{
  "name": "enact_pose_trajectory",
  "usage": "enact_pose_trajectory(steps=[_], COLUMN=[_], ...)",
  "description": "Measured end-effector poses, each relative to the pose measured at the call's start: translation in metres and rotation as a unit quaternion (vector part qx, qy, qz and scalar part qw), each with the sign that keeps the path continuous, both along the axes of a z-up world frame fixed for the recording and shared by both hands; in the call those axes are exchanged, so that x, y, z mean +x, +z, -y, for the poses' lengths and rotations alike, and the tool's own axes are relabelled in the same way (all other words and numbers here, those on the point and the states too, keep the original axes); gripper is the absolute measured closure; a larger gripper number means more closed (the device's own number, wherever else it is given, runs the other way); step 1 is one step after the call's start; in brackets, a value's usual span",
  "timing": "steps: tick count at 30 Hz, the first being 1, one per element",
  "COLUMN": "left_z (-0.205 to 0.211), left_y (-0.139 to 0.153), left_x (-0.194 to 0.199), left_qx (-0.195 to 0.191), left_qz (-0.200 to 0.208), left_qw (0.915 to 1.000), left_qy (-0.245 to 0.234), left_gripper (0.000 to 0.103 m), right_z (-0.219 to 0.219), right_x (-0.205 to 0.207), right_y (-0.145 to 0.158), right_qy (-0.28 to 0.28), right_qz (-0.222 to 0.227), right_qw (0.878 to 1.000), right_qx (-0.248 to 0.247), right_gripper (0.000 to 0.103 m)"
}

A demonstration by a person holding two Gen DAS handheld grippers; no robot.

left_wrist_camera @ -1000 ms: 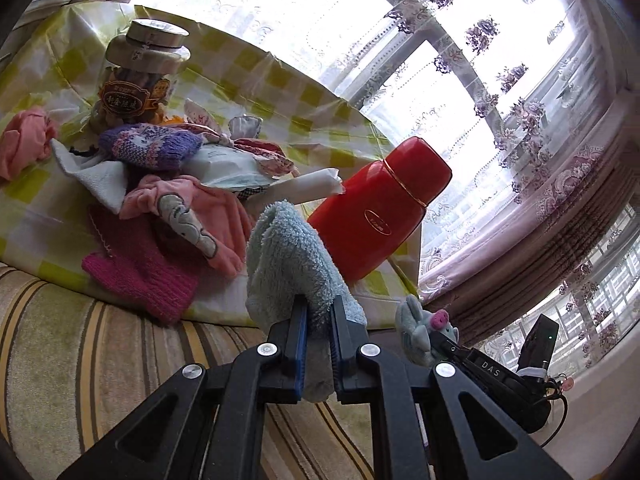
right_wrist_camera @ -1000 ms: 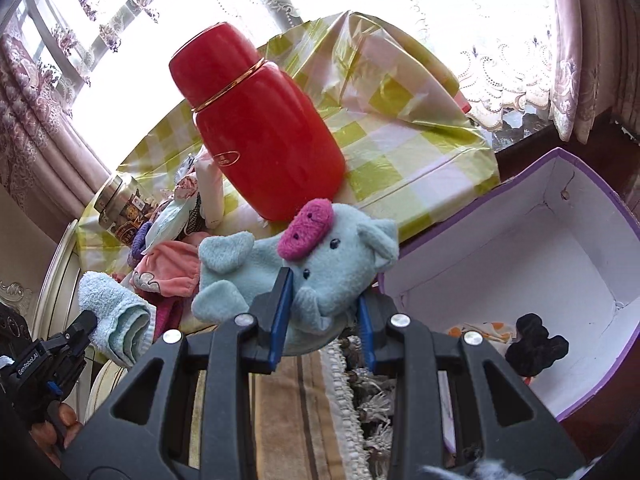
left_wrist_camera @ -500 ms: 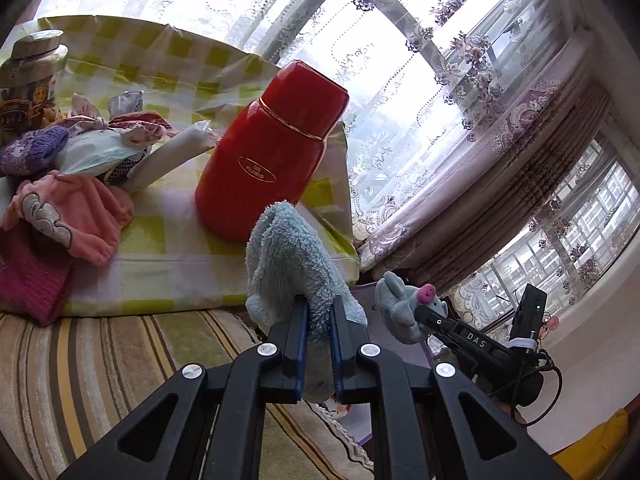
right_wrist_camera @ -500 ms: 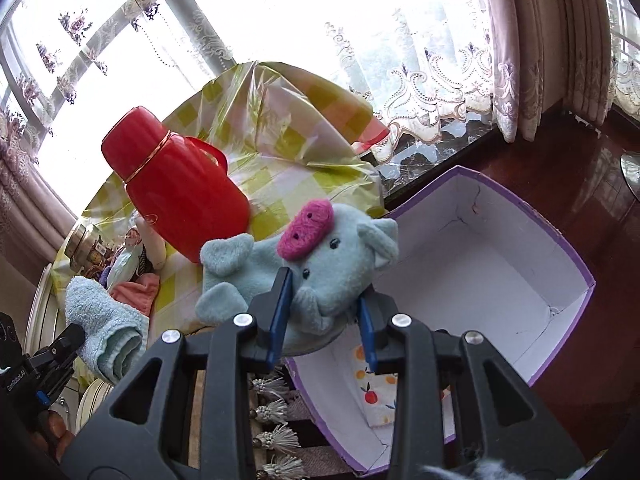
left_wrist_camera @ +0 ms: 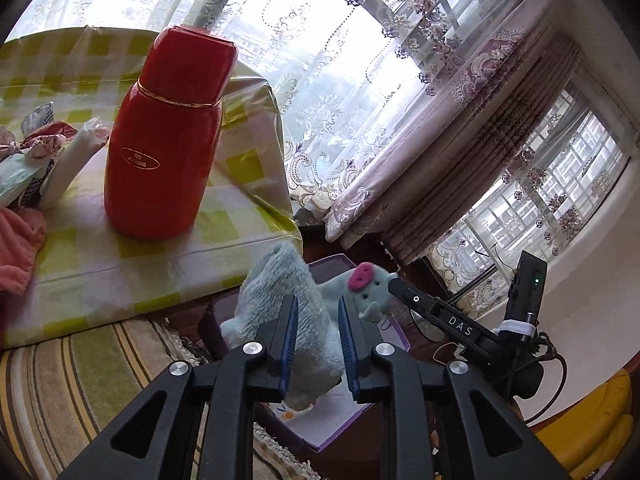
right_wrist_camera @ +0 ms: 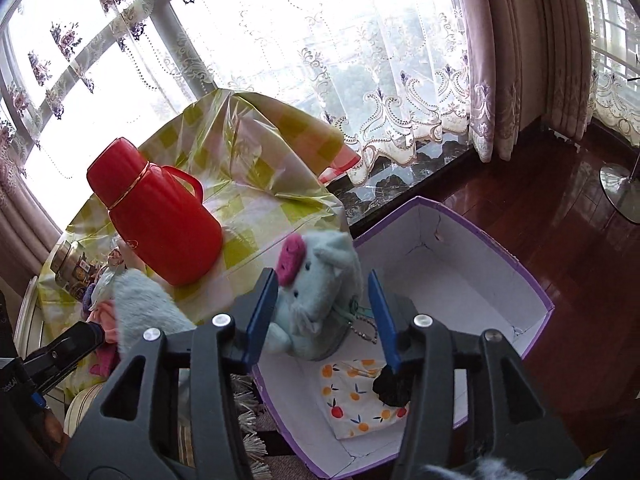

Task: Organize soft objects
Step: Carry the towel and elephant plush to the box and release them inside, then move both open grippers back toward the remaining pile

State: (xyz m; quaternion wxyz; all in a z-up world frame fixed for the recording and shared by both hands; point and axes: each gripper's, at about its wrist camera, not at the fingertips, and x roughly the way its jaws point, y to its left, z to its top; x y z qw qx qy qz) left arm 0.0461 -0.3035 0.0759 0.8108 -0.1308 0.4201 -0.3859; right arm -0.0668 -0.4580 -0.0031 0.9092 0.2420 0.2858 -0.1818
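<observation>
Right gripper jaws spread around plush elephant over purple box, left gripper jaws parted around fluffy blue towel.

My left gripper has its fingers parted around the fluffy blue towel, right of the red flask.

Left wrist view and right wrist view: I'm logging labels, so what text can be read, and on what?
"DAS": white letters on the right gripper's black arm.
Red thermos: an oval gold logo, lettering too blurred to read.
Jar behind the thermos: label too small to read.
Left gripper's arm: white lettering at the picture's edge, cut off and unreadable.
</observation>
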Motion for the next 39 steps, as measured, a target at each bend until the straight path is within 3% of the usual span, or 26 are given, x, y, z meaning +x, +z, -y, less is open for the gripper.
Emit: enact_pose_trajectory(steps=[3, 9, 15, 19, 22, 24, 26, 28, 33, 36, 39], left_z=[-0.001, -0.008, -0.009, -0.012, -0.023, -0.032, -0.04, -0.053, -0.093, -0.125, -0.16], left_y=[-0.002, -0.001, 0.005, 0.012, 0.016, 0.018, 0.018, 0.017, 0.009, 0.003, -0.002], left_x=[-0.001, -0.002, -0.01, -0.017, -0.022, -0.027, -0.032, -0.032, -0.019, -0.009, -0.002], left_qx=[0.006, 0.02, 0.063, 0.106, 0.114, 0.128, 0.147, 0.153, 0.168, 0.18, 0.168], left_qz=[0.002, 0.009, 0.049, 0.086, 0.125, 0.169, 0.207, 0.222, 0.201, 0.178, 0.154], left_qw=[1.0, 0.9996, 0.9965, 0.9897, 0.983, 0.9733, 0.9629, 0.9578, 0.9555, 0.9504, 0.9484], left_qy=[0.002, 0.016, 0.024, 0.045, 0.071, 0.086, 0.091, 0.099, 0.135, 0.181, 0.22], left_gripper=[0.063, 0.057, 0.042, 0.027, 0.024, 0.017, 0.017, 0.017, 0.017, 0.017, 0.017], right_z=[0.0, -0.003, -0.023, -0.035, -0.045, -0.052, -0.061, -0.072, -0.101, -0.117, -0.137], right_x=[0.0, -0.002, -0.009, -0.009, -0.01, -0.007, -0.003, 0.003, 0.011, 0.017, 0.024], right_y=[-0.002, 0.003, 0.025, 0.038, 0.044, 0.047, 0.047, 0.045, 0.039, 0.037, 0.034], right_qy=[0.0, -0.01, -0.049, -0.052, -0.055, -0.052, -0.035, -0.012, 0.056, 0.103, 0.135], right_qz=[-0.003, -0.002, 0.013, 0.022, 0.032, 0.036, 0.048, 0.051, 0.07, 0.083, 0.076], right_qw=[1.0, 1.0, 0.987, 0.978, 0.973, 0.969, 0.966, 0.967, 0.969, 0.97, 0.966], right_qx=[-0.001, -0.022, -0.152, -0.203, -0.224, -0.239, -0.25, -0.249, -0.229, -0.202, -0.206], right_gripper=[0.046, 0.038, 0.01, 0.003, 0.0, 0.0, 0.0, 0.0, 0.0, 0.0, 0.0])
